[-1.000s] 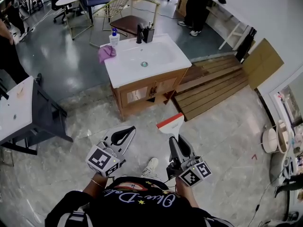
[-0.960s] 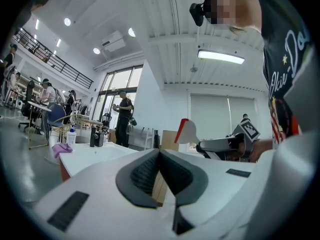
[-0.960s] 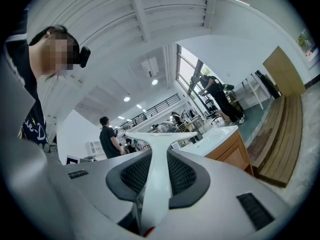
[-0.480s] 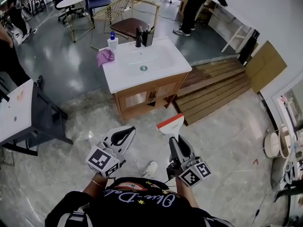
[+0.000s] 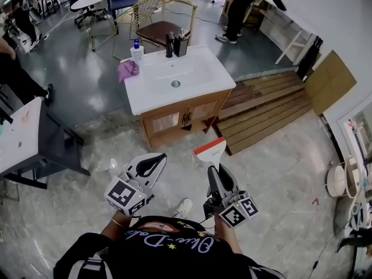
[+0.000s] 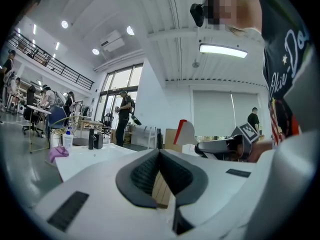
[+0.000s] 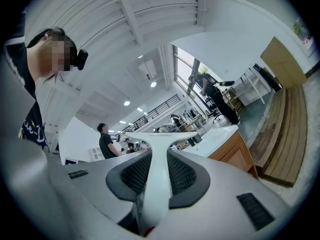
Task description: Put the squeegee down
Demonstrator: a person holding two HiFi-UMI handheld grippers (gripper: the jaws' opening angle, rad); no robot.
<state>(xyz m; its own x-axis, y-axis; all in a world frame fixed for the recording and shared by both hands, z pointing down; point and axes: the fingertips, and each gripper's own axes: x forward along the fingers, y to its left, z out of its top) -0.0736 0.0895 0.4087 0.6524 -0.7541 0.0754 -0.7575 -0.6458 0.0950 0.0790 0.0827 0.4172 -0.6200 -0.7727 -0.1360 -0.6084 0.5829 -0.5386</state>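
Observation:
The squeegee [image 5: 210,150] is white with a red blade edge and points forward toward the vanity. My right gripper [image 5: 215,170] is shut on its handle, held over the floor. In the right gripper view the white handle [image 7: 159,169] runs between the dark pads [image 7: 131,176], and the blade bar spreads beyond the tips. My left gripper [image 5: 159,157] hovers to its left, shut with nothing in it; its pads [image 6: 145,171] meet at the tip. From the left gripper view the squeegee [image 6: 186,132] and right gripper [image 6: 220,146] show at the right.
A wooden vanity with a white sink top [image 5: 145,95] stands ahead, carrying a purple cloth [image 5: 128,70], a soap bottle [image 5: 137,50] and a black faucet [image 5: 170,44]. Wooden planks [image 5: 267,106] lie to its right. A dark table [image 5: 23,135] is at left. People stand further back.
Both grippers have crept a little toward the vanity along with the person. The right gripper's hold on the squeegee is unchanged and the left stays shut.

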